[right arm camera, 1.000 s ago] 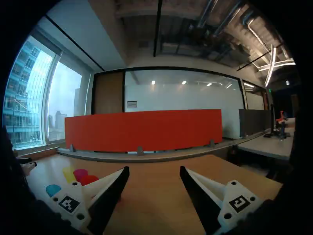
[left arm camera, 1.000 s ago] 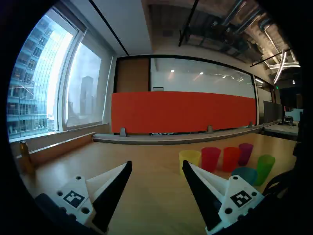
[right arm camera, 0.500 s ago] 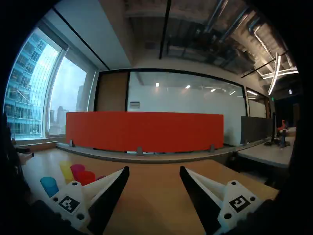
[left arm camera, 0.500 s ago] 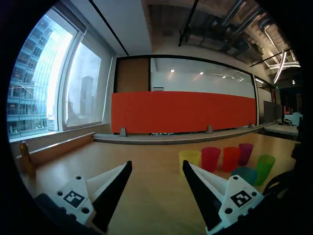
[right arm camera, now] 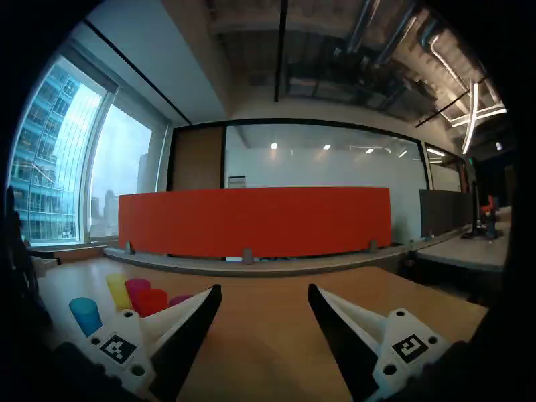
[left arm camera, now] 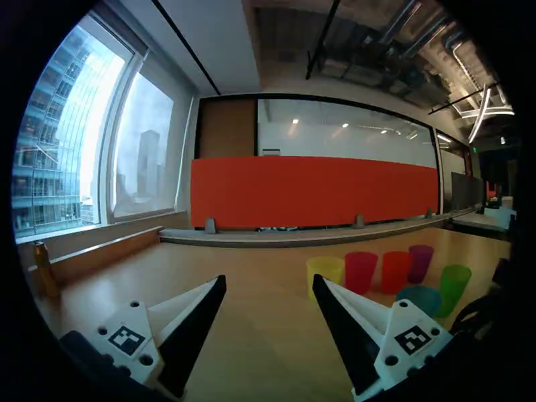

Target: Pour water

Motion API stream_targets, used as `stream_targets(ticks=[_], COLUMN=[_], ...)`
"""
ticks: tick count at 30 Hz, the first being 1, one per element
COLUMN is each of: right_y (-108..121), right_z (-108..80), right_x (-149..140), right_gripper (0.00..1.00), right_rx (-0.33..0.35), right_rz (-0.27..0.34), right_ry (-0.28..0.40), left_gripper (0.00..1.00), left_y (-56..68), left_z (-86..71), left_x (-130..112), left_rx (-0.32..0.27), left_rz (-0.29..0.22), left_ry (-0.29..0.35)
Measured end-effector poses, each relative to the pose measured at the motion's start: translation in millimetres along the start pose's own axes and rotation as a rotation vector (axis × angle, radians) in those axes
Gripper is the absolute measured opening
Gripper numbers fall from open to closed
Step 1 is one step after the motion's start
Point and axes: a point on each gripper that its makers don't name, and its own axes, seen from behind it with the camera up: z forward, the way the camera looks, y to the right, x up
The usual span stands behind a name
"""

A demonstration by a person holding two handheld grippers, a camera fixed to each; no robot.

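Jaws apart on left gripper [left arm camera: 268, 279] and right gripper [right arm camera: 262, 289], translucent tapered plastic cups [left arm camera: 395, 271] on smooth wooden table [left arm camera: 194, 264]

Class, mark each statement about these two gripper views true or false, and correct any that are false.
1. The left tool is open and holds nothing. True.
2. The right tool is shut on the blue cup. False: it is open and empty, and the blue cup stands on the table off to its side.
3. Six coloured cups stand on the table in the left gripper view. True.
4. The yellow cup lies on its side. False: it stands on the table.
5. The partition behind the table is green. False: it is orange-red.
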Motion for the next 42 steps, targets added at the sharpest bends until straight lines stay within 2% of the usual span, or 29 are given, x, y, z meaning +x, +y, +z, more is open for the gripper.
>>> stream_targets(ticks=[3, 18, 26, 42], right_y=[0.9, 8.5, 5.0, 5.3], right_z=[2.1, 8.5, 9.3, 10.5], right_x=[-7.3, -26.0, -35.5, -36.5], right_gripper=[1.0, 1.0, 1.0, 1.0], right_rx=[0.0, -0.018, -0.018, -0.024], right_rz=[0.012, 0.0, -0.027, -0.029], right_ry=[-0.011, -0.041, -0.068, -0.073], left_gripper=[0.96, 0.96, 0.96, 0.96], left_y=[0.0, 0.0, 0.4, -0.6], left_z=[-0.1, -1.3, -0.3, -0.4], left_x=[0.0, 0.0, -0.2, -0.4], left_rx=[0.0, 0.0, 0.0, 0.0], left_rz=[0.0, 0.0, 0.0, 0.0], left_ry=[0.0, 0.0, 0.0, 0.0])
